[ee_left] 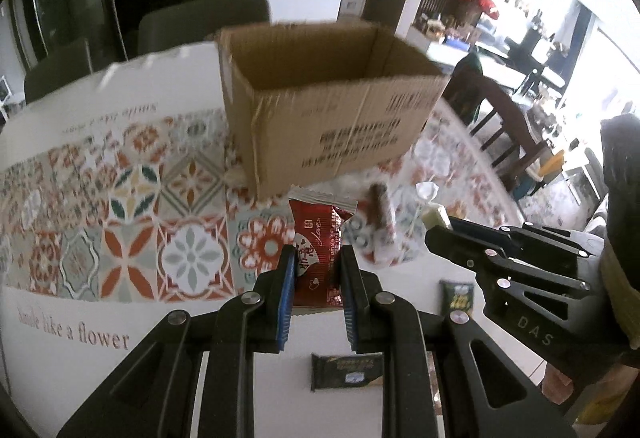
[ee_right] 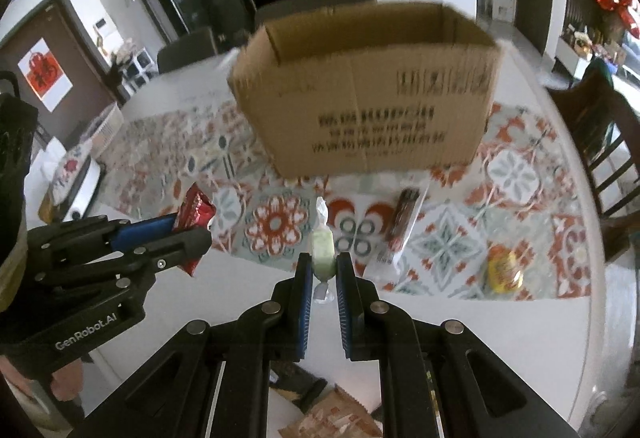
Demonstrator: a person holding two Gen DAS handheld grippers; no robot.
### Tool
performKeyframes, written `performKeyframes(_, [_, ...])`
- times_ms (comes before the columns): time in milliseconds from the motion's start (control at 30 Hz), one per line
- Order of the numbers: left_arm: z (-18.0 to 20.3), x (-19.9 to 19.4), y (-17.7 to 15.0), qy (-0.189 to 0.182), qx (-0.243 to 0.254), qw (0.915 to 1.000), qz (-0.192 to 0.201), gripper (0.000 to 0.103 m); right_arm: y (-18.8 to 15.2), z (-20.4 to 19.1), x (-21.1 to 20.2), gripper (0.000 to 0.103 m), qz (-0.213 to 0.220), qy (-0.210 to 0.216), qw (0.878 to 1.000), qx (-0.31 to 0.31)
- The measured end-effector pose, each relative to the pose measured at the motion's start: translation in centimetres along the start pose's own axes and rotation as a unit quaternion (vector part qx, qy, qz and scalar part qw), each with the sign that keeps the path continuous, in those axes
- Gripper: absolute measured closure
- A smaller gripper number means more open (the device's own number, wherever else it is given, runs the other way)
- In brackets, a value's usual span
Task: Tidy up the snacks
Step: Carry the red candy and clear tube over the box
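Both grippers hover above the bench, pointing at the open box (ee_left: 332, 94). The left gripper (ee_left: 317, 266) has its jaws pinching a red packet (ee_left: 318, 238); the right gripper (ee_right: 323, 270) has its jaws pinching a green candy (ee_right: 323, 246).

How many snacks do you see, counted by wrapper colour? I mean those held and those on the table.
Red: 1
Pale green: 1
Yellow: 1
Brown stick in clear wrapper: 1
Black: 2
Tan: 1
Total: 7
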State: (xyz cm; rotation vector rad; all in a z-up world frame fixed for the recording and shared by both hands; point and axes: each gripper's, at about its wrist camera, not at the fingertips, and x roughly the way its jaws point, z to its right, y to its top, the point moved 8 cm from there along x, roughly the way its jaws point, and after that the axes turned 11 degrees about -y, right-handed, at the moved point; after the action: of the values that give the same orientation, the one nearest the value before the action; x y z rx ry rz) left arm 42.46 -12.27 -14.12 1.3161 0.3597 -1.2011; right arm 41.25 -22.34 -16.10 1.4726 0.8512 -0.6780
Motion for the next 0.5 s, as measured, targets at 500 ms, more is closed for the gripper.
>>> performKeyframes(500, [2.2,-3.7,6.9,0.003,0.032,0.9964,0.079,0.081,6.4,1.5,-4.8,0.09,0.096,-0.011,0.995,0.014])
